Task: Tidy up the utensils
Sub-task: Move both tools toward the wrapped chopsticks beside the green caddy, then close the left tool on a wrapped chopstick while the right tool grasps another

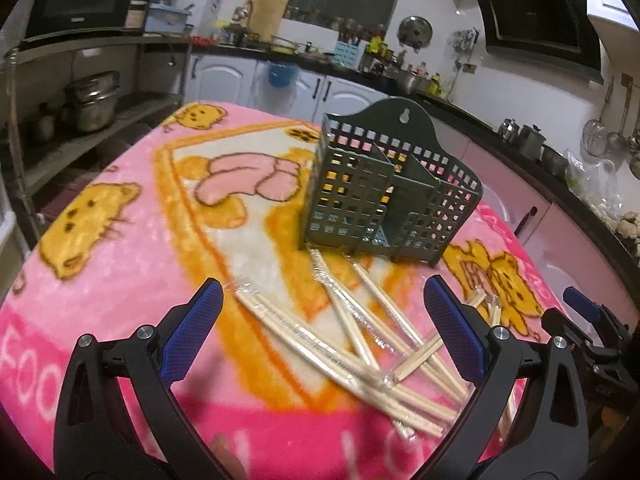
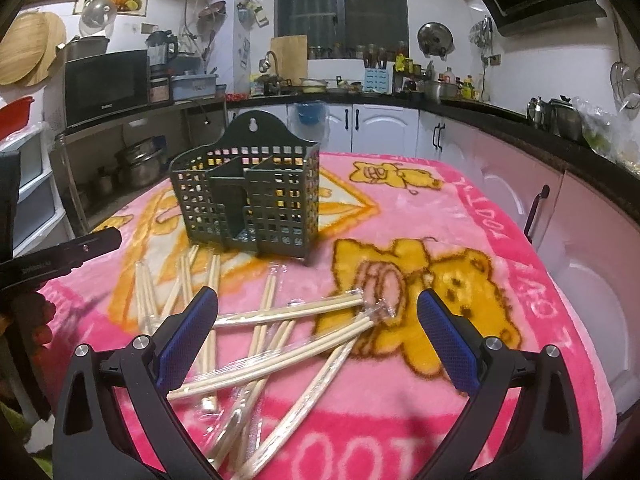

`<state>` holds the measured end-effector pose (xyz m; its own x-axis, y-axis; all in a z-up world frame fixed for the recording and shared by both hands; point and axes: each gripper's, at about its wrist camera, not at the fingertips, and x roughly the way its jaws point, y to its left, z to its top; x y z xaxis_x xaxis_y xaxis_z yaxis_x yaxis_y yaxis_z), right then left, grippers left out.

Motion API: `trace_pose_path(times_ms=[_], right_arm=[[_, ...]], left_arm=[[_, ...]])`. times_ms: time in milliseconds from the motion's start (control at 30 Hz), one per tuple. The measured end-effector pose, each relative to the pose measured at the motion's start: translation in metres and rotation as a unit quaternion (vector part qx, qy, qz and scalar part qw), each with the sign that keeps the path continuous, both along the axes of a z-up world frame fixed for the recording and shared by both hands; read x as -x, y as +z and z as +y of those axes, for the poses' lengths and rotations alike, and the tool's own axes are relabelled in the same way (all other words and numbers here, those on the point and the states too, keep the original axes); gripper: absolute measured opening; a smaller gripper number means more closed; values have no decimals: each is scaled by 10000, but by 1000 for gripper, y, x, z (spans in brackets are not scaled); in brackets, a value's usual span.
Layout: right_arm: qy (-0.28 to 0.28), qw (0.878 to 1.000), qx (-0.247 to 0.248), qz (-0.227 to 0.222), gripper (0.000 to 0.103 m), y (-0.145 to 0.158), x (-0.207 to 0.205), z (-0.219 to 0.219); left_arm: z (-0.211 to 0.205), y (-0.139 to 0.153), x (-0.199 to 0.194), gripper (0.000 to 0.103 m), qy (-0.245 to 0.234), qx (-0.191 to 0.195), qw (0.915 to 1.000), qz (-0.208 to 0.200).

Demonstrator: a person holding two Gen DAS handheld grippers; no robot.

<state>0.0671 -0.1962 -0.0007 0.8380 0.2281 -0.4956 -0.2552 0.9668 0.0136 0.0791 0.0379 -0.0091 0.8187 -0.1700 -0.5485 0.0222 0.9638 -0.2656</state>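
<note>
The left gripper [image 1: 332, 340] hangs with its jaws spread wide and nothing between them, poised just above a loose heap of wrapped chopsticks [image 1: 360, 336]. The right gripper [image 2: 316, 340] is likewise wide open and empty, hovering over the same heap from the other side, where one wrapped pair [image 2: 288, 312] lies crosswise between its blue pads [image 2: 188, 336]. The chopsticks lie criss-crossed on a pink cartoon blanket [image 1: 120, 272] that covers the worktop, some stacked over others. Just beyond them stands the green slotted utensil holder [image 1: 384, 184], upright, with dividers making separate compartments; all of those in view look empty. The sticks are probably light, stiff and thin, and their clear plastic sleeves look glossy, so they are likely to slip or rotate in a pinch. A hold near the middle of one pair, across its width, should keep it balanced; gripping a loose wrapper end risks holding only film. The topmost pair is the sensible first pick, since pulling a lower one would likely drag its neighbours. The soft blanket gives underneath, which should let the fingertips press down around a stick.
</note>
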Motion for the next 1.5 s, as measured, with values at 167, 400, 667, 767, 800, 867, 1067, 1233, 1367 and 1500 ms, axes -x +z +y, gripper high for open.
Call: trace_pose_path(times_ms=[167, 400, 667, 767, 800, 867, 1067, 1233, 1367, 1500], right_arm=[[-68, 9999, 13, 118, 97, 0, -11, -8], [-24, 9995, -82, 289, 97, -2, -23, -16], [65, 9978, -104, 647, 83, -11, -38, -18], [57, 9962, -165, 855, 77, -18, -47, -22], [55, 9955, -194, 931, 73, -19, -50, -23], [30, 9935, -228, 1114, 71, -24, -57, -27], [-3, 9844, -523, 1681, 58, -41, -79, -42], [-4, 9735, -942, 2085, 54, -55, -90, -53], [3, 9704, -1101, 2151, 52, -57, -93, -57], [2, 9679, -1250, 2182, 38, -57, -96, -62]], left_arm=[[-4, -7, -22, 92, -206, 131, 9992, 318], [-7, -12, -46, 76, -404, 203, 9971, 616], [-5, -30, -71, 65, -455, 421, 9909, 1195], [-4, -38, -79, 63, -449, 538, 9876, 1402], [-4, -40, -81, 61, -448, 565, 9870, 1440], [-3, -43, -85, 60, -416, 555, 9863, 1500], [-2, -46, -95, 50, -347, 532, 9854, 1581], [1, -46, -100, 44, -305, 547, 9848, 1617], [1, -46, -103, 43, -249, 538, 9849, 1627], [0, -46, -104, 34, -197, 461, 9856, 1615]])
